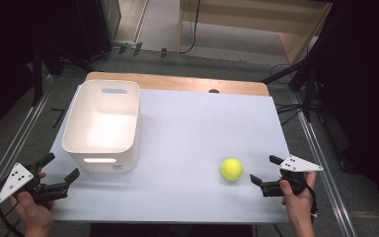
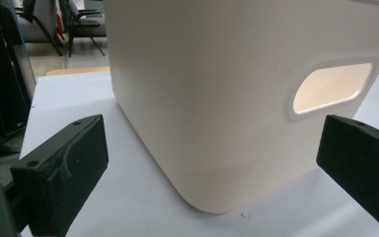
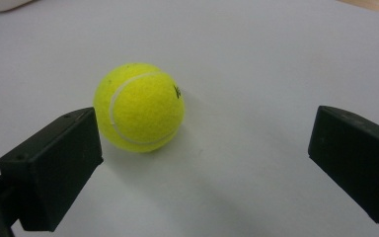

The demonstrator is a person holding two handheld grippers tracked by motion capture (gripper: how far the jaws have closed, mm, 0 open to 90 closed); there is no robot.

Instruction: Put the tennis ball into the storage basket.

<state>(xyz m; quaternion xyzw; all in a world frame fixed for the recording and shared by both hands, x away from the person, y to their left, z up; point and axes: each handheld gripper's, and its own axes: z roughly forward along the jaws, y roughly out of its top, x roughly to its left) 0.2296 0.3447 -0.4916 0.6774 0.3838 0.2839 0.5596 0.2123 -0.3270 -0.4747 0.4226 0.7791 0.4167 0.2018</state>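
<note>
**High view: ball lies free in front of the right claw**

High view: a yellow tennis ball (image 1: 232, 169) lies on the white counter (image 1: 192, 133) in the lower right of the frame, touching nothing else. The right claw (image 1: 265, 170) sits just to the right of it, near the lower right edge of the counter, held by a hand (image 1: 296, 197) that comes in from the bottom. Its jaws are spread apart and released, with nothing between them. In the left half of the frame stands a white bin (image 1: 103, 123), upright, with a slot handle in its near wall. The left claw (image 1: 59, 166) lies at the lower left, just below and left of the bin's near corner, also spread wide and holding nothing.

Left gripper view: the bin (image 2: 217, 98) takes up most of the frame, its rounded corner pointing toward the camera and its slot handle at the right. The two black jaws stand wide apart at the lower left and lower right, clear of the bin.

Right gripper view: the ball (image 3: 139, 106) rests on the counter left of centre, just beside the left-hand jaw. The other jaw is well apart at the right edge. The claw is released.
</note>
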